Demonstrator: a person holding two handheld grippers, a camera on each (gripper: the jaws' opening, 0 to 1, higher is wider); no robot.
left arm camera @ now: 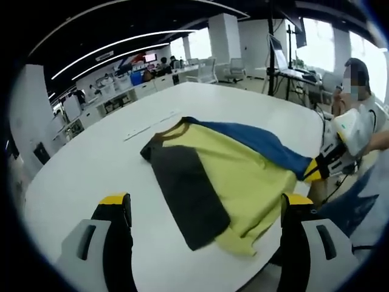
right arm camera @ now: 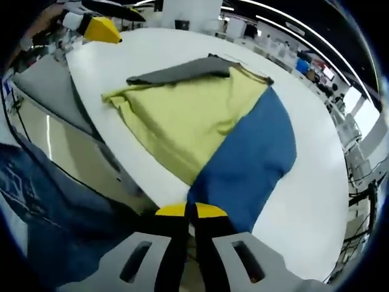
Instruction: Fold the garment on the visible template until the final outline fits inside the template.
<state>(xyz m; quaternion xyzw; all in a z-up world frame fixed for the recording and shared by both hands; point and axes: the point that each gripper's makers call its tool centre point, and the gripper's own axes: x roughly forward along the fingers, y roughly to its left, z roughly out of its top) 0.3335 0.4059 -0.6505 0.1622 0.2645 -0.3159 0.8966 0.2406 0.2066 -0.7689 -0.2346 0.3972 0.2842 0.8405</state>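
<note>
Yellow, blue and dark grey garment point(left arm camera: 234, 173) spread on white table point(left arm camera: 91, 176), one edge near the table's rim. Left gripper view: left gripper point(left arm camera: 205, 213) with jaws wide apart, holding nothing, poised low over the table edge just short of the grey sleeve. Same view, at the right: right gripper point(left arm camera: 317, 169) pinching the blue part where it meets the yellow, a person's sleeve behind it. Also office desks point(left arm camera: 140, 82), chairs point(left arm camera: 209, 70) and a pillar point(left arm camera: 225, 36) far behind, and a thin pale strip point(left arm camera: 149, 125) on the table beyond the collar. Right gripper view: right gripper point(right arm camera: 191, 213) with yellow tips pressed together on the blue hem, cloth lifted toward the lens. Top left there, a yellow tip of the left gripper point(right arm camera: 103, 29). Blue denim point(right arm camera: 36, 201) low at the left, and grey floor point(right arm camera: 45, 91) past the table edge.
</note>
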